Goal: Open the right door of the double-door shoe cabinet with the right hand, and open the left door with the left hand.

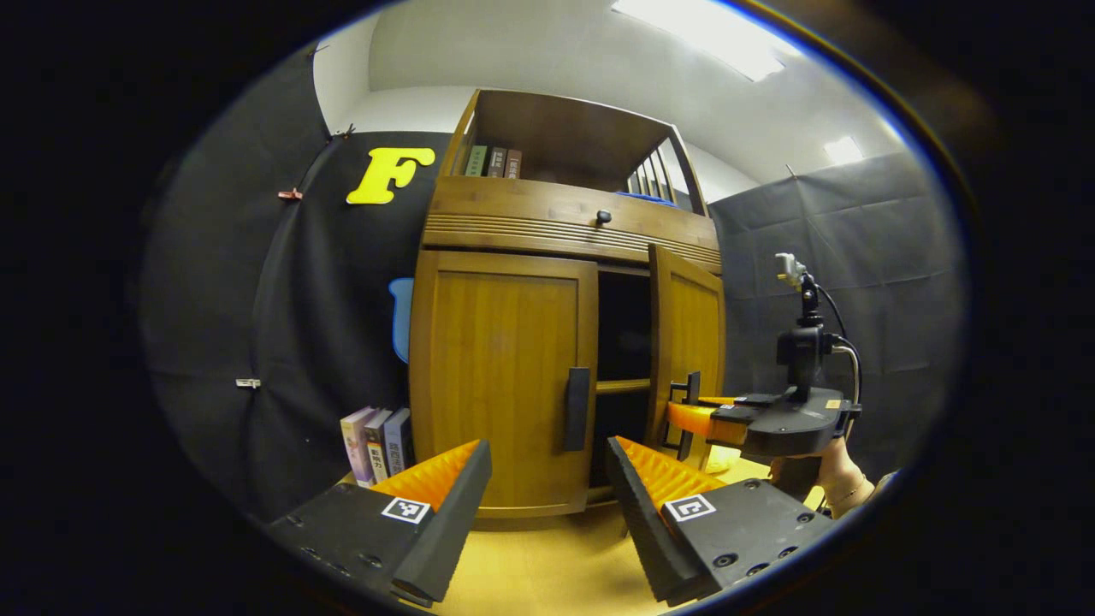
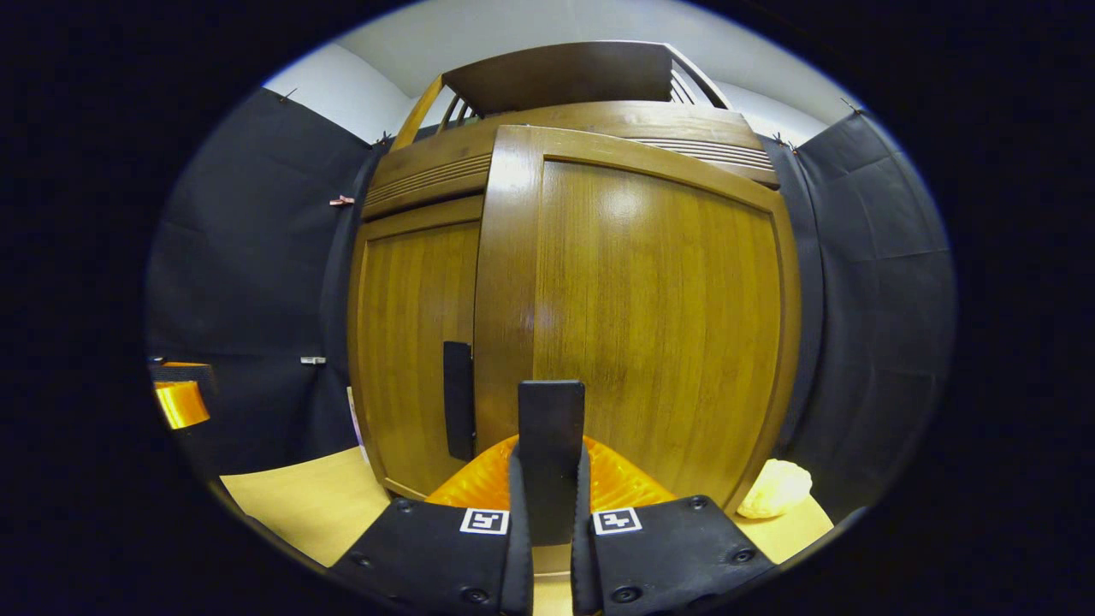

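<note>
R gripper (image 2: pixel 547 505): fingers pinch the R door handle (image 2: pixel 551 445), a black bar standing up tall.
R door (image 2: pixel 650 316): swung part open, edge toward the R gripper, w/ a dark gap behind it.
L gripper (image 1: pixel 547 513): fingers spread wide, holding nothing, low over the table (image 1: pixel 547 573).
L door handle (image 1: pixel 577 408): straight ahead, a bit up; long way runs up-down; nearer the L gripper than the R one.
L door (image 1: pixel 500 376): shut flat on the shoe cabinet (image 1: pixel 565 222).
Next, I think: L gripper goes fwd, closes on that bar.
Books (image 1: pixel 376 445): far left, beside the cabinet.
</note>
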Available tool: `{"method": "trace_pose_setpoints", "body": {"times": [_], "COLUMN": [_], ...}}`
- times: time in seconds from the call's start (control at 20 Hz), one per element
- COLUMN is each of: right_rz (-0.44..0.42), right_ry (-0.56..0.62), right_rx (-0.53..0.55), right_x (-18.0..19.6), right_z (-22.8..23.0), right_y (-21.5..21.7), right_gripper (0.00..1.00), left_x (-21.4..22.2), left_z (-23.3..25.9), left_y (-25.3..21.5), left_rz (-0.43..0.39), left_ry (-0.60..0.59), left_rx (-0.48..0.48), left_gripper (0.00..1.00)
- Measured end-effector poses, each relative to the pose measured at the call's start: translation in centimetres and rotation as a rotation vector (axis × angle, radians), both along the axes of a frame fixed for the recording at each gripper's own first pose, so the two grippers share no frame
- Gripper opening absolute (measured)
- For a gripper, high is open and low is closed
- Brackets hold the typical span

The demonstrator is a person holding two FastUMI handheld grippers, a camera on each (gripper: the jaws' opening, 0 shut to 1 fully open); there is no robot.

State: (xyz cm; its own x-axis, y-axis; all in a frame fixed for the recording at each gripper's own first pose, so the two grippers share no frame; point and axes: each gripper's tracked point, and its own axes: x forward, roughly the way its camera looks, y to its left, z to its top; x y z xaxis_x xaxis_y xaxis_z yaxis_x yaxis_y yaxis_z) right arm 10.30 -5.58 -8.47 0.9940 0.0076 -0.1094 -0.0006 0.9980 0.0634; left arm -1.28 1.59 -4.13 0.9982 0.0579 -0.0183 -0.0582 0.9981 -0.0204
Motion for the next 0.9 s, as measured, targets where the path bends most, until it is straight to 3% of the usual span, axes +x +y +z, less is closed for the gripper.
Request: {"method": "trace_pose_setpoints", "body": {"times": [0.25, 0.9], "right_rz": [0.024, -0.027], "right_ry": [0.015, 0.008], "right_rx": [-0.002, 0.011], "right_x": [-3.6, -9.6], "right_z": [0.6, 1.9], "right_y": [-1.7, -6.4], "right_gripper": [0.21, 0.20], "left_x": [0.9, 4.1], "left_z": [-0.3, -2.4], "left_y": [-1.8, -5.3], "left_rz": [-0.034, -0.106], "left_ry": [-0.006, 0.027], "left_rx": [-0.013, -0.053], "left_gripper": [0.84, 0.84]}}
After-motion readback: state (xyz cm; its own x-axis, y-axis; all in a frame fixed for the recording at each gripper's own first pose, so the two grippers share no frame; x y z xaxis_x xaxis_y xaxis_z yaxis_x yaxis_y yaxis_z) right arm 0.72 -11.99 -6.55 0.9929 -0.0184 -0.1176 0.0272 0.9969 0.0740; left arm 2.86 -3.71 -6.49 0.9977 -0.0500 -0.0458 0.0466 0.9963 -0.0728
